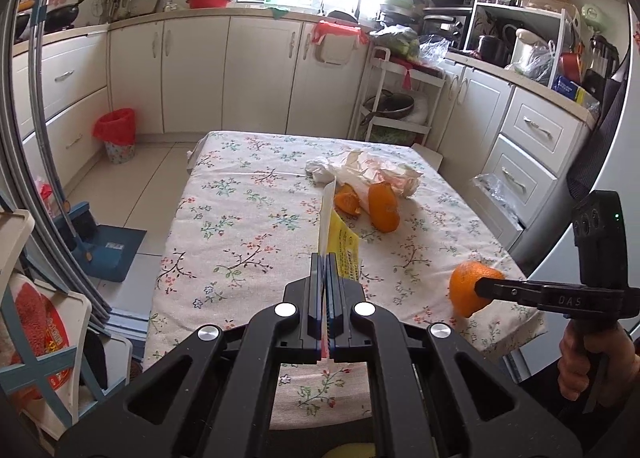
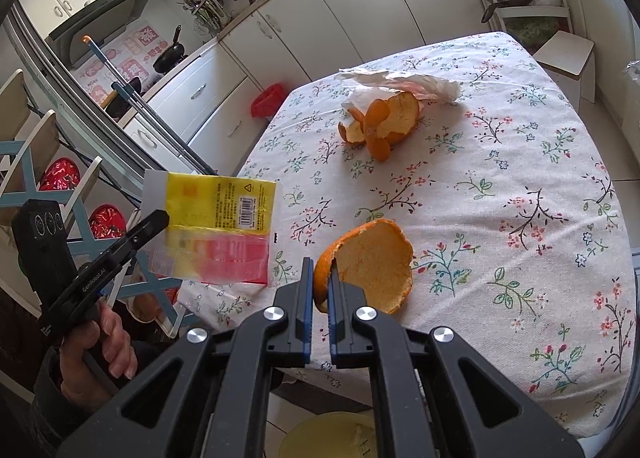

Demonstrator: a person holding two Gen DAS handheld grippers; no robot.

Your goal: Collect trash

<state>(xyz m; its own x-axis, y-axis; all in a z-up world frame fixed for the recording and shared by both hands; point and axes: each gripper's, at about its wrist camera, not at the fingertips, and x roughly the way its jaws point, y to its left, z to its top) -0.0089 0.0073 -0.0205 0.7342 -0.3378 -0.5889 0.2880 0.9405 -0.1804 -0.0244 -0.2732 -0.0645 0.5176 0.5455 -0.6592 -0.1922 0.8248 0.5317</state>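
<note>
My left gripper (image 1: 325,258) is shut on a yellow and red wrapper (image 1: 342,246), held edge-on above the near part of the table; the wrapper also shows flat in the right wrist view (image 2: 220,226), with the left gripper (image 2: 158,220) at its left edge. My right gripper (image 2: 320,270) is shut on the rim of a large orange peel (image 2: 372,262), at the table's near edge; in the left wrist view this peel (image 1: 466,290) sits at the right gripper's (image 1: 482,286) tip. More orange peels (image 1: 380,206) (image 2: 380,122) and a crumpled tissue (image 1: 368,170) (image 2: 408,84) lie farther back.
The table has a floral cloth (image 1: 248,226) (image 2: 500,194). A bin with a red bag (image 1: 118,136) (image 2: 268,100) stands on the floor by the cabinets. A blue dustpan (image 1: 108,250) is left of the table. A white stool (image 2: 568,54) and a cart (image 1: 396,98) stand beyond it.
</note>
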